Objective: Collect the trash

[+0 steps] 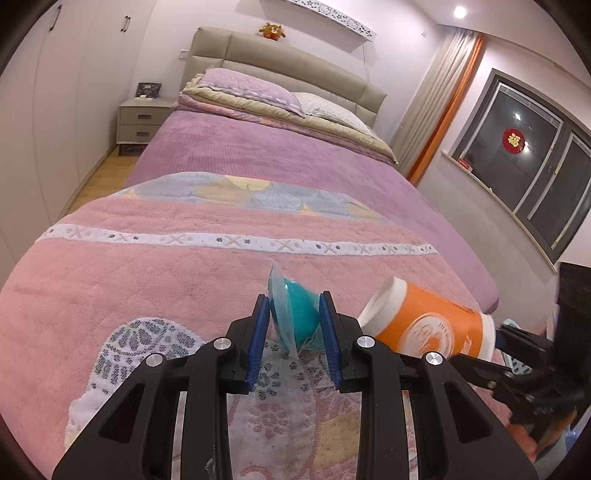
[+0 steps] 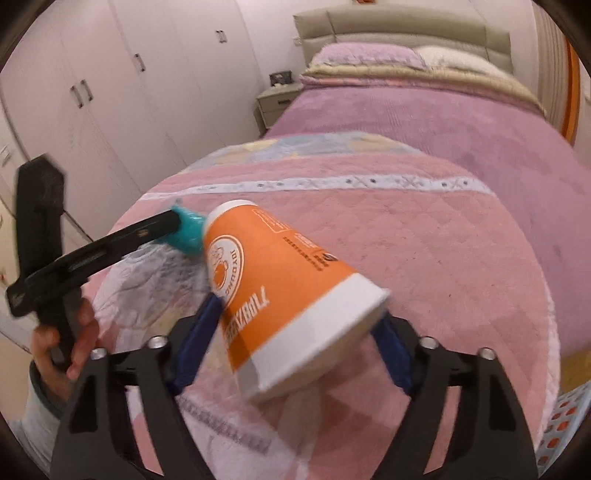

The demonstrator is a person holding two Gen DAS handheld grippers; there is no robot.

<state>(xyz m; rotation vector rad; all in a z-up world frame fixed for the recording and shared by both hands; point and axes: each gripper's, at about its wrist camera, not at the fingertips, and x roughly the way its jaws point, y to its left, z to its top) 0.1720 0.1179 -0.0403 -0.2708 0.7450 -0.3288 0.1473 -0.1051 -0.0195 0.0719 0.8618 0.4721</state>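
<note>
wardrobe [image 1: 55,110]: white doors with dark handles, along the far left wall.
nightstand [image 1: 142,122]: grey, two drawers, between the wardrobe and the head of the bed; a small picture frame [image 1: 148,89] stands on top.
bed [image 1: 258,158]: fills the middle of both views, with a purple cover at the far half and a pink patterned blanket [image 1: 147,280] at the near half; pillows [image 1: 251,92] are stacked against a beige padded headboard [image 1: 288,62], and a small orange plush toy [image 1: 272,30] sits on the headboard's top edge.
left gripper [image 1: 294,321]: its blue pads are closed on a teal wrapper, held just above the pink blanket; in the right wrist view it reaches in from the left, with the person's hand [image 2: 55,347] on its handle.
teal wrapper [image 1: 293,315]: crumpled, partly clear plastic, pinched between the left gripper's pads, just beside the base of the cup.
paper cup [image 2: 280,295]: orange and white with white print, tilted on its side with the open mouth toward the right wrist camera; its base nearly touches the teal wrapper.
right gripper [image 2: 295,339]: its two blue pads clamp the cup near the white rim, one on each side.
curtain [image 1: 439,110]: beige and orange, to the right of the bed.
window [image 1: 524,170]: dark glass with a round red sticker, far right.
</note>
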